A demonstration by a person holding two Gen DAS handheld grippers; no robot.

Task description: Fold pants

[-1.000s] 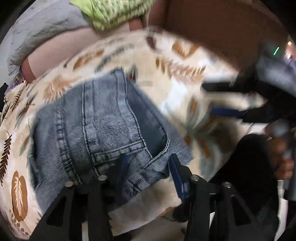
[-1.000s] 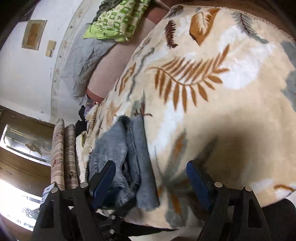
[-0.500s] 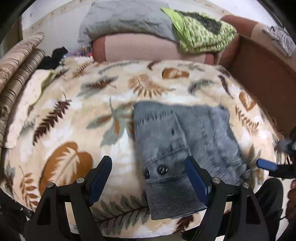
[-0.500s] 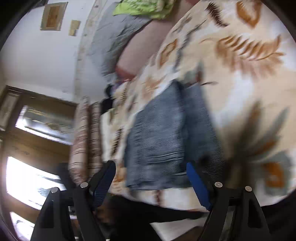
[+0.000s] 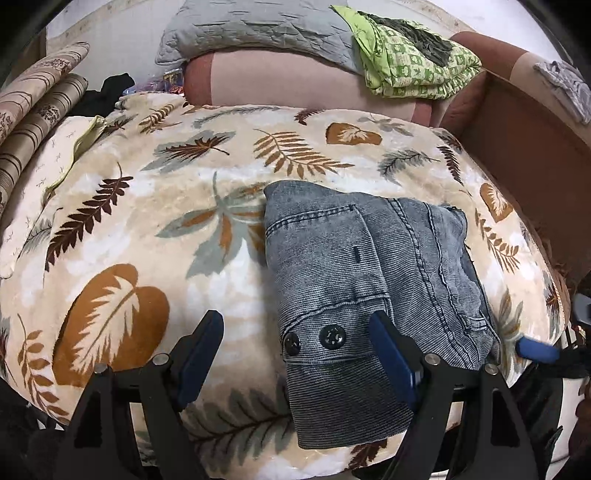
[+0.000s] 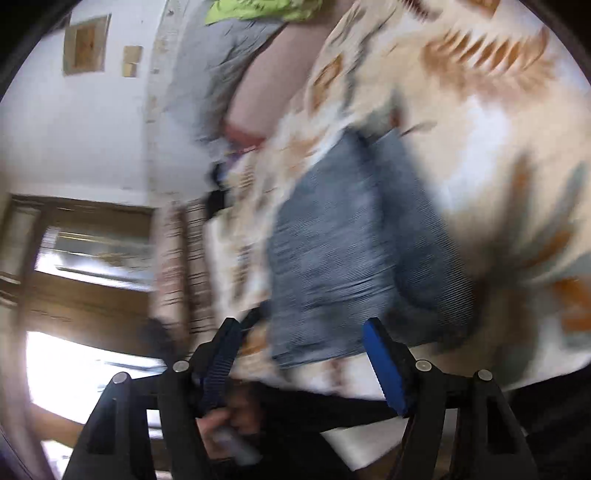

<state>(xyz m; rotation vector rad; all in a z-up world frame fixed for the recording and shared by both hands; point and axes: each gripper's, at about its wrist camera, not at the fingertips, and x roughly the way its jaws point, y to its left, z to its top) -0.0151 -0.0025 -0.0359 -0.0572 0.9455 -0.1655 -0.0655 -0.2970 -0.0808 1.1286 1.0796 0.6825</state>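
Starting at the left of the left wrist view, we see rolled striped bolsters (image 5: 35,110) at the bed's edge, then the wide leaf-print blanket (image 5: 155,221) that covers the bed. Our left gripper (image 5: 295,354) hangs over its near edge with the jaws spread wide — they have just been opening, and nothing is pinched between them; the left pad stands over bare blanket, the right pad over the pants.

A little right of centre lie the pants (image 5: 369,280), grey-blue denim already doubled into a compact bundle, the waistband with its two dark buttons (image 5: 314,338) toward us and hanging slightly over the blanket's edge. Behind, a grey pillow (image 5: 251,29) and a green patterned cloth (image 5: 410,62) rest on a pink bolster. At the far right a blue fingertip of our right gripper (image 5: 537,350) pokes in beside the bundle.

In the right wrist view, badly blurred, our right gripper stands apart from the denim, jaws spread though just narrowing, gripping nothing.

We judge the folding nearly or fully done: both tools have let go. What remains, if anything, is tidying — the next move would call for squaring the loose right-hand layers and the overhanging waistband without dragging the bundle open.
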